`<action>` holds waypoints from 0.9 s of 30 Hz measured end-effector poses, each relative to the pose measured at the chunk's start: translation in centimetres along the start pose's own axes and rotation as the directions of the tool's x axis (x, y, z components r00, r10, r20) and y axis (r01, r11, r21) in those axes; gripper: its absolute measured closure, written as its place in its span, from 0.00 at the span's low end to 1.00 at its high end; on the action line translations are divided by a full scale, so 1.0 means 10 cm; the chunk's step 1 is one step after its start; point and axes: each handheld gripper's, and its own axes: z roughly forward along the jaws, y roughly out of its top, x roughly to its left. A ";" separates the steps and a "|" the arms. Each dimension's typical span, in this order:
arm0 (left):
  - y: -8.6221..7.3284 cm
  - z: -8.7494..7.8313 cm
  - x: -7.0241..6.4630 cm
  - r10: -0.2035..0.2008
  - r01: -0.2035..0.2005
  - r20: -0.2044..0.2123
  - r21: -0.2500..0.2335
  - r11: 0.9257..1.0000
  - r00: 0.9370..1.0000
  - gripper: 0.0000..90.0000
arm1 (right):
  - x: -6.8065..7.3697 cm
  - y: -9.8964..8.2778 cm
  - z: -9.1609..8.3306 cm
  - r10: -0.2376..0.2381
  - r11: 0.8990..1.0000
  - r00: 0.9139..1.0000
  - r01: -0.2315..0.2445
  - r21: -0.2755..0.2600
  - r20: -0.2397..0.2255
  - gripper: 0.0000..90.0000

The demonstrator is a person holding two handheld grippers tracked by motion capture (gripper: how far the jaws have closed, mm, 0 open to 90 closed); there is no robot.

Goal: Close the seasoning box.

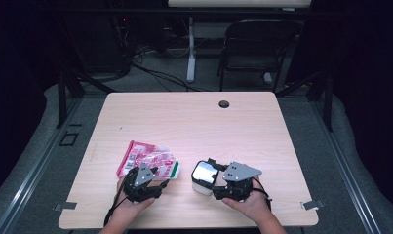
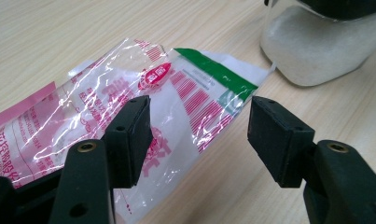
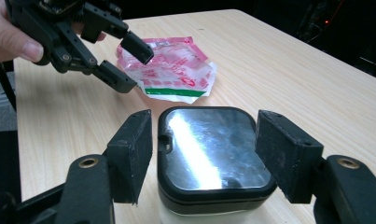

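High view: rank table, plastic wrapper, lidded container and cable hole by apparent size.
1. Table, by far the largest.
2. Plastic wrapper, partly hidden by the left gripper.
3. Lidded container, partly hidden by the right gripper; somewhat smaller than the wrapper.
4. Cable hole, smallest.

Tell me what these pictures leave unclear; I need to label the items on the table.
- Container: what it holds is hidden by its reflective black-rimmed lid in the right gripper view.
- Plastic packet: its print is blurred by glare and creases in the left gripper view; its near end is covered by the left hand-held gripper.
- Packet and container are too small in the high view.
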 end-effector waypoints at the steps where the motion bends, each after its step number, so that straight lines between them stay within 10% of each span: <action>1: 0.00 -0.01 0.00 0.000 0.000 0.002 -0.001 1.000 1.000 0.44 | 0.01 0.00 0.01 0.001 1.000 1.000 -0.001 0.000 -0.004 0.41; 14: 0.01 -0.20 0.17 -0.049 0.046 -0.046 -0.047 0.998 0.998 0.44 | -0.13 -0.03 -0.07 0.113 0.993 0.992 -0.110 -0.051 0.060 0.43; 27: -0.14 -0.27 0.44 -0.151 0.144 -0.113 -0.067 0.987 0.982 0.45 | -0.30 -0.10 -0.15 0.196 0.980 0.972 -0.189 -0.062 0.132 0.44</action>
